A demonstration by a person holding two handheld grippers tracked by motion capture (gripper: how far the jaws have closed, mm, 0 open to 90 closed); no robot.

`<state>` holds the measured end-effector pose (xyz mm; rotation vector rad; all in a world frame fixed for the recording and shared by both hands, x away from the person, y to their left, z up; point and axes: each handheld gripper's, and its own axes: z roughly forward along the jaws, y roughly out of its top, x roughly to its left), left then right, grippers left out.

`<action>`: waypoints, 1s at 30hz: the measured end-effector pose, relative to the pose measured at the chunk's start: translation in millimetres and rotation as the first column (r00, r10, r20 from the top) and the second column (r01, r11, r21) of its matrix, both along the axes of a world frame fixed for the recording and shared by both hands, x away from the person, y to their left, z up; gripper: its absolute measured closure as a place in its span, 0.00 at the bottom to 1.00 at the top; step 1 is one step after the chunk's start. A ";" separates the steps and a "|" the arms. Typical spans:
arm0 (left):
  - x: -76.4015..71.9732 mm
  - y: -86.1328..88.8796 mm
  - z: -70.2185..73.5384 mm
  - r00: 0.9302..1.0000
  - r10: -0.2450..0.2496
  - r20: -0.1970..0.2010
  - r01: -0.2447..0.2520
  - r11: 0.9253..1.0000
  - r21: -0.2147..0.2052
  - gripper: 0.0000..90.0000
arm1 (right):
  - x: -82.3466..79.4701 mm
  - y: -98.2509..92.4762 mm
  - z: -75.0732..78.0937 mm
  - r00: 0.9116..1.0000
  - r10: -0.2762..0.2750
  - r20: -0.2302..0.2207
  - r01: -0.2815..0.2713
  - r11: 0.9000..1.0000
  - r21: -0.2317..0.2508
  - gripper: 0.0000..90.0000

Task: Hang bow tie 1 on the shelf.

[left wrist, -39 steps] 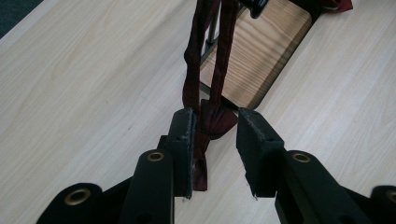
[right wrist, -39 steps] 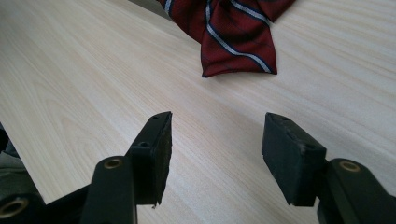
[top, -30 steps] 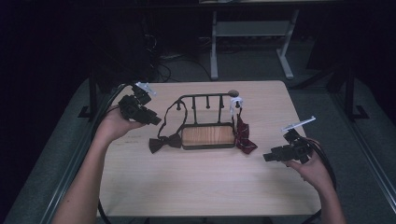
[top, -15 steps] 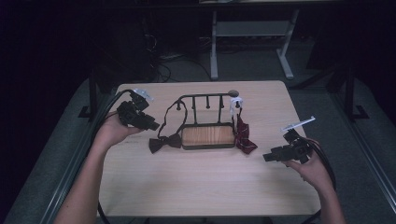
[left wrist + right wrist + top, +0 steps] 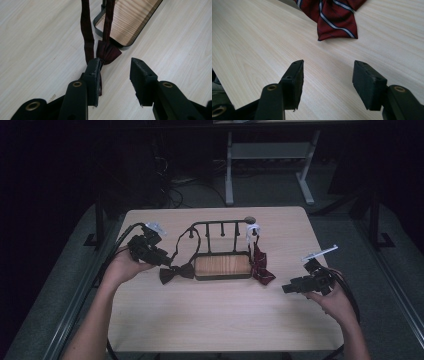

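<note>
A black wire rack with a wooden base [image 5: 222,265] stands mid-table. A dark maroon bow tie [image 5: 176,272] lies on the table at its left end, with its strap looped up over the rack. My left gripper [image 5: 164,261] is low beside it. In the left gripper view the bow tie [image 5: 107,51] rests against the tip of one jaw. The left gripper [image 5: 116,67] has just been opening, and only bare table lies between its pads. A red striped tie [image 5: 260,265] hangs at the rack's right end. My right gripper [image 5: 287,289] is open, and in its own view the striped tie [image 5: 334,20] lies ahead of the right gripper [image 5: 327,68].
A white clip [image 5: 252,229] sits on the rack's right post. The wooden table [image 5: 225,320] has dark floor around it, and a white desk frame [image 5: 270,155] stands behind. Cables trail from both grippers off the table's sides.
My left gripper has drawn back slightly towards the table's left side. The maroon bow tie stays on the table. The right hand has not moved.
</note>
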<state>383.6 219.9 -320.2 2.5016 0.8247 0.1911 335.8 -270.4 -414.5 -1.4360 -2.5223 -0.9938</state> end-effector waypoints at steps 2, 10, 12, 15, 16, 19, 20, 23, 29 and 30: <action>-1.9 0.3 -2.3 1.000 -0.009 0.000 0.009 1.000 0.002 0.67 | 0.0 0.0 0.0 1.000 0.000 0.001 0.000 1.000 0.000 0.47; -5.6 3.8 -9.5 1.000 0.002 0.001 -0.002 1.000 -0.003 0.63 | -0.3 -0.2 0.7 1.000 -0.001 0.000 0.001 1.000 0.001 0.47; -6.7 4.2 -11.6 1.000 0.003 -0.004 -0.003 1.000 -0.010 0.63 | -0.2 -0.3 0.6 1.000 -0.001 0.000 0.001 1.000 0.001 0.47; -8.0 4.1 -13.3 1.000 0.001 -0.009 -0.001 1.000 -0.007 0.61 | -0.2 -0.2 0.4 1.000 0.000 0.000 0.000 1.000 0.000 0.47; -8.7 3.9 -14.1 1.000 -0.002 -0.006 0.002 1.000 -0.005 0.61 | -0.2 -0.1 0.4 1.000 0.001 0.000 -0.001 1.000 -0.001 0.47; -10.4 3.4 -15.8 1.000 -0.003 -0.008 0.003 1.000 -0.001 0.59 | -0.2 0.4 0.2 1.000 0.001 -0.002 -0.001 1.000 -0.001 0.47; -10.8 3.4 -16.4 1.000 -0.004 -0.007 0.004 1.000 -0.002 0.59 | -0.2 0.4 0.2 1.000 0.001 -0.002 -0.001 1.000 -0.001 0.47; -12.4 3.3 -19.9 1.000 -0.002 -0.008 0.002 1.000 0.003 0.58 | -0.2 -0.2 0.3 1.000 0.000 0.001 0.000 1.000 0.002 0.47; -15.2 3.2 -25.9 1.000 -0.006 -0.015 0.006 1.000 0.006 0.56 | -0.2 -1.0 0.5 1.000 -0.004 0.003 0.004 1.000 0.005 0.47; -16.1 2.6 -27.1 1.000 -0.002 -0.016 0.002 1.000 -0.002 0.56 | -0.1 -1.0 0.4 1.000 -0.003 0.003 0.003 1.000 0.005 0.47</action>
